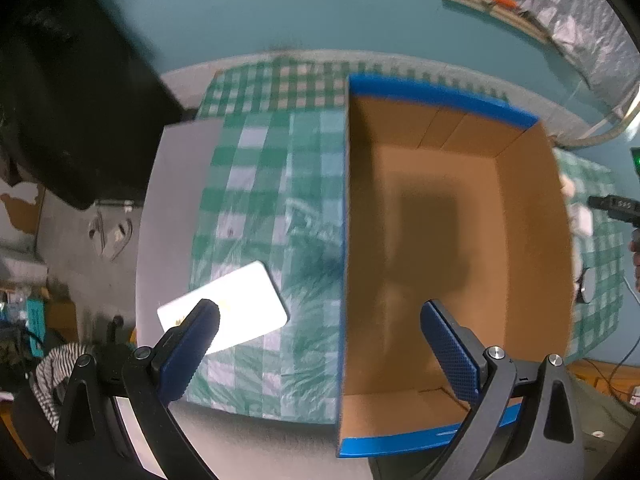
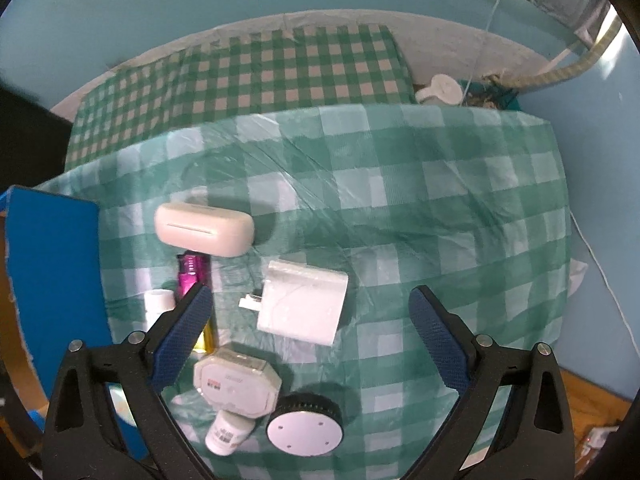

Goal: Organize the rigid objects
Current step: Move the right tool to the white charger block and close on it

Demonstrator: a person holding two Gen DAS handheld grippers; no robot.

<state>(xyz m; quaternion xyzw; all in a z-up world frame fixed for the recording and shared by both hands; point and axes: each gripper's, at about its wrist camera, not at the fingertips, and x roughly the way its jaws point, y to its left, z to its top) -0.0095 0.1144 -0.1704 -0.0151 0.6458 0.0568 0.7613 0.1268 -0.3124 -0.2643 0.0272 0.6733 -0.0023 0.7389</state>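
The blue-rimmed cardboard box (image 1: 452, 248) sits open on the green checked cloth (image 1: 272, 184), its brown floor bare. The left gripper (image 1: 320, 336) hangs over the box's near-left wall, jaws spread wide and grasping nothing; one finger is above the cloth, the other above the box floor. Left of the box a flat white card-like slab (image 1: 236, 308) lies on the cloth near the cloth's edge; glare washes out any print on it.

Right of the box, the right gripper (image 2: 310, 320) hovers over a cluster of small items, jaws released and empty. Between its fingers lies a white plug adapter (image 2: 304, 304). Beyond that is a white earbud-style case (image 2: 204, 230), and a pink lighter (image 2: 192, 276) nearer the box. Closer in are an octagonal white case (image 2: 236, 380) with a red label too blurred to read, a small white bottle (image 2: 226, 434) with dark unreadable print, and a black-rimmed round disc (image 2: 306, 426). Farther from the box, the cloth (image 2: 440, 200) lies open.
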